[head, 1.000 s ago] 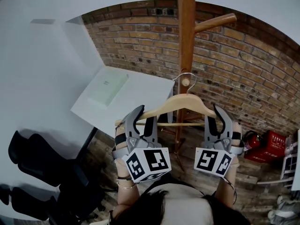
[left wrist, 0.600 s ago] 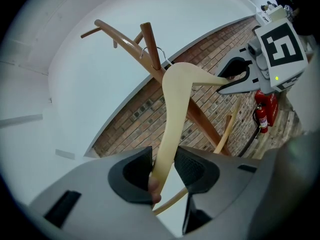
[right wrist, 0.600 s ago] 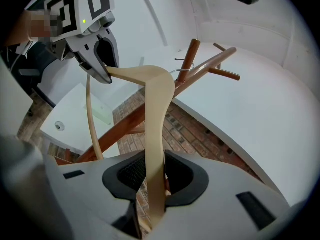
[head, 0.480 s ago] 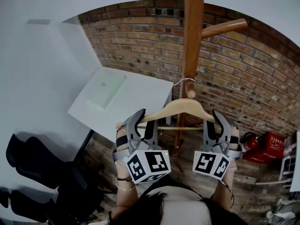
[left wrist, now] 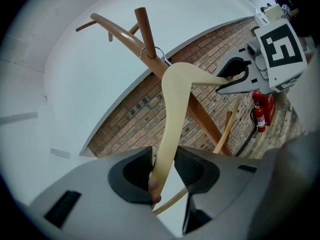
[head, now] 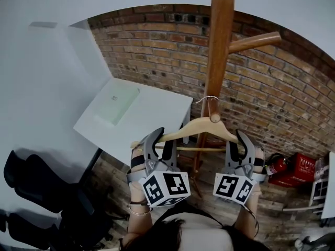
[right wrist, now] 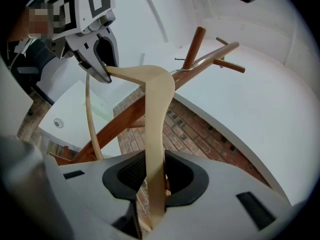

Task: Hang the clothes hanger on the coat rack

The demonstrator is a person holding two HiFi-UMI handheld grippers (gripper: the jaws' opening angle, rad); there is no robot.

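At the peg [head: 214, 117] of the coat rack [head: 220, 46]: left gripper [head: 164, 138] and right gripper [head: 236, 140] clamp the hanger [head: 201, 126]; an uneven release could slip its hook [head: 208, 99] off.

Wooden hanger [head: 201, 129], seemingly on coat rack [head: 219, 51]

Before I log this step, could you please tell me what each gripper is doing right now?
Left gripper: closed on the clothes hanger.
Right gripper: closed on the clothes hanger too.
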